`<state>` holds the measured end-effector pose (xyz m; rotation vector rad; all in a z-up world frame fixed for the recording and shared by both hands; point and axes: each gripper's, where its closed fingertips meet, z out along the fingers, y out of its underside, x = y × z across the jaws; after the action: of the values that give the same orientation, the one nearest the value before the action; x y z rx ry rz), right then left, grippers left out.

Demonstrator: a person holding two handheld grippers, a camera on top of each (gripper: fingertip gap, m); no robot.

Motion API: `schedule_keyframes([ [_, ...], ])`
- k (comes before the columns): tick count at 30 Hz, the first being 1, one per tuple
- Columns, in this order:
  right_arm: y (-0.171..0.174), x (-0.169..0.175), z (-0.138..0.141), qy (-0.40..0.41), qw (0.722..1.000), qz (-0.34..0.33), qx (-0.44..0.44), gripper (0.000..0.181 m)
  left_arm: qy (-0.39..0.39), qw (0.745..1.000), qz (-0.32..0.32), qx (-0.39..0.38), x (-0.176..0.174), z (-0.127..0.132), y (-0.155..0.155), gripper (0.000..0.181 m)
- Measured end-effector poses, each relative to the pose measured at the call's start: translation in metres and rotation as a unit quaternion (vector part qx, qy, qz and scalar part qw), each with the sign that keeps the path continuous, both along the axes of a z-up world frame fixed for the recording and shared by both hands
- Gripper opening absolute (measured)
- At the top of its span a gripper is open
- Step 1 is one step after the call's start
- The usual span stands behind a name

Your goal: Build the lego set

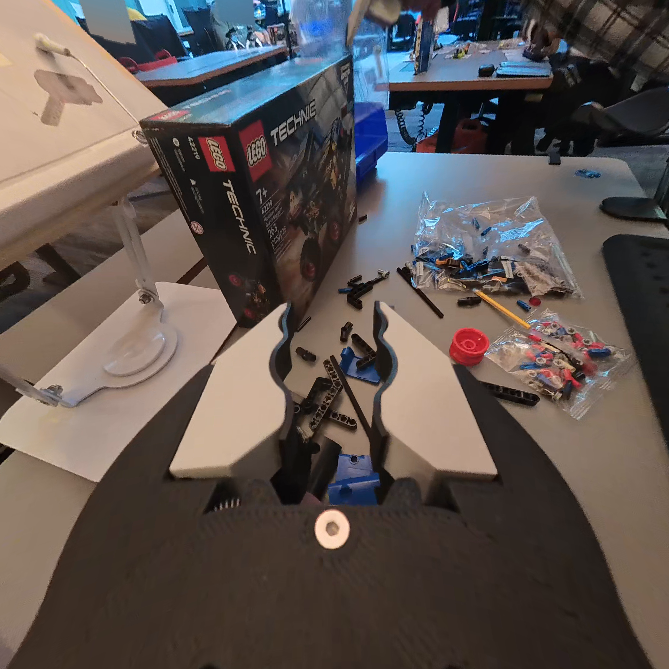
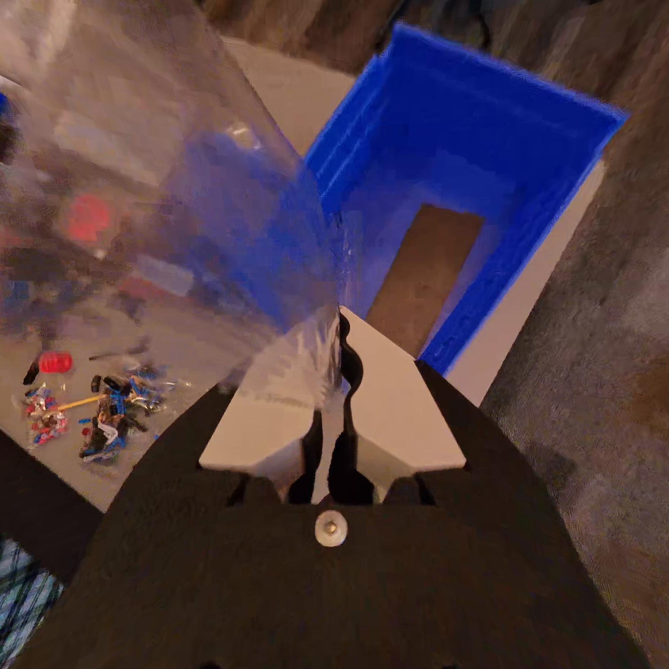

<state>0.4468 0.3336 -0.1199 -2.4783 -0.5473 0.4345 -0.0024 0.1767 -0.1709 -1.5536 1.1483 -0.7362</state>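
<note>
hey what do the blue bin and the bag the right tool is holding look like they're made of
Blue bin: looks like rigid moulded plastic, matte to slightly glossy, with straight walls and a firm rim. Bag, pinched in the right tool: thin clear plastic film, see-through, with shiny creases near the pinch. Motion blur hides finer texture.

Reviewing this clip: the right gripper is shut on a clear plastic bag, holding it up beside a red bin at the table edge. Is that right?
Not quite: the bin is blue, not red. The right wrist view shows it. The rest holds: the right gripper is shut on a clear plastic bag, raised beside the bin at the table edge.
</note>
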Motion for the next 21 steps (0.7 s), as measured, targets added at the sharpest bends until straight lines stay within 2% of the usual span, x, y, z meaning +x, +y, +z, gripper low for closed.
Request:
schedule_keyframes([
  [3,0.016,0.002,-0.051,-0.033,0.997,0.004,-0.066,0.002,0.006,1.000,0.002,-0.005,0.000,-0.006,0.002,0.043],
  [5,0.036,0.010,-0.072,-0.066,0.996,-0.019,-0.064,0.023,0.001,1.000,-0.005,-0.009,0.002,-0.007,0.002,0.043],
  [8,0.064,0.022,-0.086,-0.110,0.991,-0.070,-0.030,0.064,0.007,1.000,-0.006,-0.016,0.004,-0.015,0.005,0.045],
  [12,0.080,0.026,-0.079,-0.170,0.981,-0.086,0.040,0.092,0.022,0.999,-0.008,-0.024,0.006,-0.028,0.006,0.046],
  [15,0.081,0.026,-0.071,-0.199,0.972,-0.093,0.079,0.093,0.028,0.999,-0.008,-0.021,0.008,-0.030,0.006,0.048],
  [18,0.074,0.033,-0.084,-0.281,0.956,-0.066,0.059,0.100,0.030,0.999,-0.009,-0.024,0.010,-0.030,0.006,0.049],
  [19,0.071,0.036,-0.085,-0.306,0.949,-0.061,0.053,0.095,0.032,0.999,-0.009,-0.024,0.010,-0.031,0.006,0.050],
  [21,0.063,0.032,-0.094,-0.315,0.948,-0.038,0.009,0.103,0.036,0.999,-0.012,-0.027,0.011,-0.033,0.004,0.050],
])
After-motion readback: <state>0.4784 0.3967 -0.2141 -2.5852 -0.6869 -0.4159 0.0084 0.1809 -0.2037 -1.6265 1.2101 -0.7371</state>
